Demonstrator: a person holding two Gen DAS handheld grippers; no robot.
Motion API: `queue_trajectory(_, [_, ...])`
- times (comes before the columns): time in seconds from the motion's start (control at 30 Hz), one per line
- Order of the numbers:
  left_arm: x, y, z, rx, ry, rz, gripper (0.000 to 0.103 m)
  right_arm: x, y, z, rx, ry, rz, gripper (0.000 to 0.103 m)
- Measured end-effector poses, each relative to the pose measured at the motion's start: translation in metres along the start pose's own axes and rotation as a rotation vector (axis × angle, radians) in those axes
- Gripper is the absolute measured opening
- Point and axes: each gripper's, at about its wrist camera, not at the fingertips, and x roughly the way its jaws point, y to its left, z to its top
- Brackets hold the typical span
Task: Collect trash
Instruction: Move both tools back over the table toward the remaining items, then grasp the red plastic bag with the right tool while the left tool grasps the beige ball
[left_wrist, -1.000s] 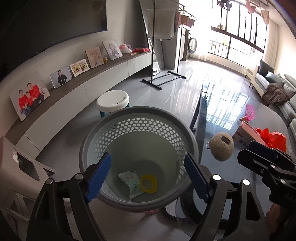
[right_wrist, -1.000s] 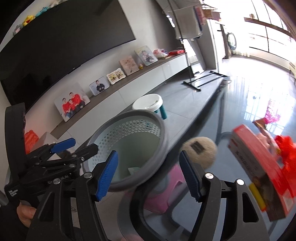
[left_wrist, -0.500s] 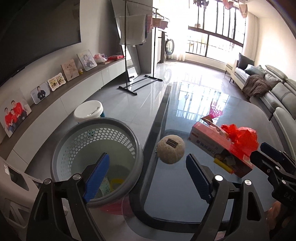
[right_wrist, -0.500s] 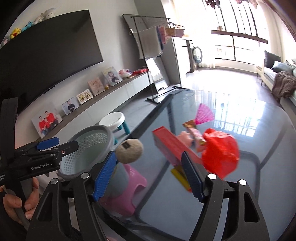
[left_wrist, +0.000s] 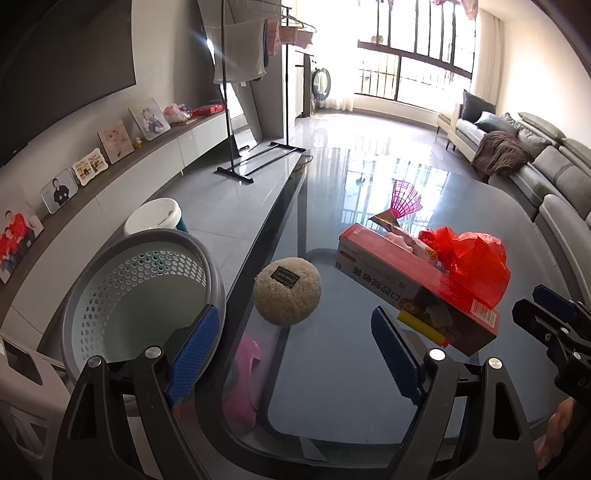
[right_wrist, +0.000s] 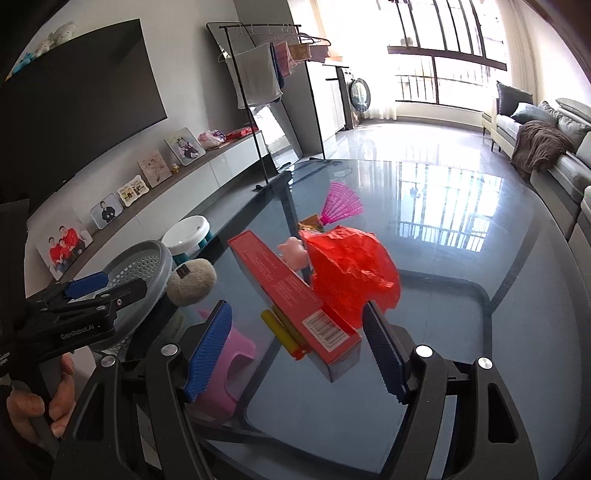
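Observation:
A grey perforated basket (left_wrist: 147, 280) stands on the floor left of the glass table (left_wrist: 369, 369); it also shows in the right wrist view (right_wrist: 144, 266). On the table lie a beige fuzzy ball (left_wrist: 287, 291), a red box (left_wrist: 413, 284), a crumpled red bag (left_wrist: 469, 258), a yellow marker (left_wrist: 421, 326) and a pink fan (left_wrist: 404, 201). My left gripper (left_wrist: 295, 354) is open and empty, near the ball. My right gripper (right_wrist: 295, 347) is open and empty, with the box's near end (right_wrist: 325, 332) between its fingers and the red bag (right_wrist: 351, 273) just beyond.
A pink stool (right_wrist: 225, 362) sits under the glass. A white stool (left_wrist: 153, 218) stands past the basket. A low cabinet with photo frames (left_wrist: 88, 170) runs along the left wall. A clothes rack (left_wrist: 255, 110) stands behind and a sofa (left_wrist: 546, 162) at the right.
Both grippers swung right, away from above the basket toward the table. The ball, red box and red bag now sit nearer and more central. Both stayed open.

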Motion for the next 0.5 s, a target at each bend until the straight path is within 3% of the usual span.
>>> queue_trajectory(0.2, [0.020,-0.013,-0.001,0.036,0.006,0.003,0.083,0.014,-0.024,0.006,0.035,0.009,-0.055,0.070])
queue_trajectory(0.5, [0.041,-0.014,0.011,0.036,0.008,-0.002,0.083,0.058,-0.026,0.020,0.012,0.054,-0.071,0.070])
